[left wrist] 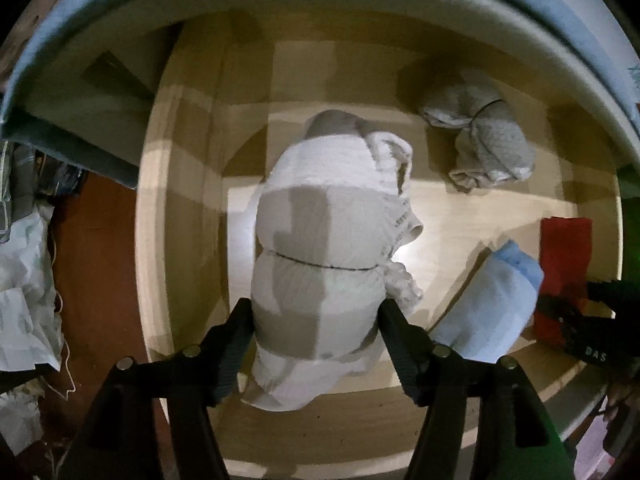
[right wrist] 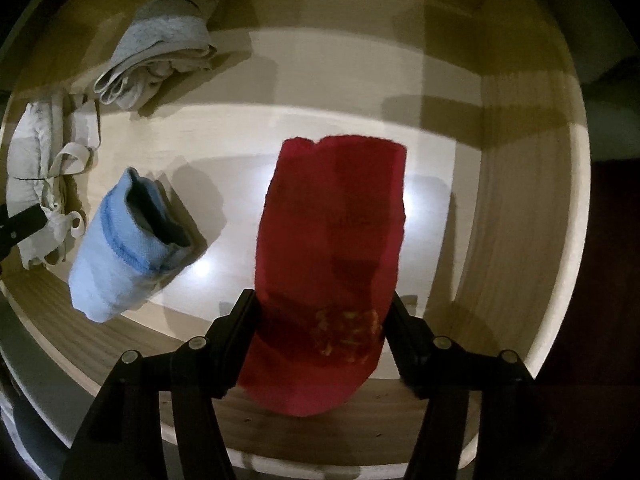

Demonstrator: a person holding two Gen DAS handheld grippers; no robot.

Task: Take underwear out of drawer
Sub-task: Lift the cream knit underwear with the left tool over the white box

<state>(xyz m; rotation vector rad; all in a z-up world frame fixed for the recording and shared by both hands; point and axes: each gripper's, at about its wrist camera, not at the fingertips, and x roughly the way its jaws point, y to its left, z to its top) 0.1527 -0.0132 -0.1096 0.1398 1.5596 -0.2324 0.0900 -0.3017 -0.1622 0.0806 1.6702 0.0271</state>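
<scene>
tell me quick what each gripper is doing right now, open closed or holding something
Left gripper: jaws wide around the white bundle; contact unclear, cannot tell if it grips.
Right gripper: jaws either side of the red cloth; cannot tell if it grips.

The left gripper (left wrist: 316, 344) is matte black, built of 2 angular arms that spread from the lower edge of its own view and narrow toward the tips. Each arm carries 2 round silver screw heads along its upper edge, 4 in all, dull and slightly domed. Its fingers (left wrist: 236, 344) are flat black bars with fine ribbing on the inner faces. The right gripper (right wrist: 320, 336) has the same form: black arms, 4 silver screws, and ribbed black fingers (right wrist: 404, 340). In the left wrist view its black body appears at the right edge, bearing small pale letters that read "DAS".
</scene>
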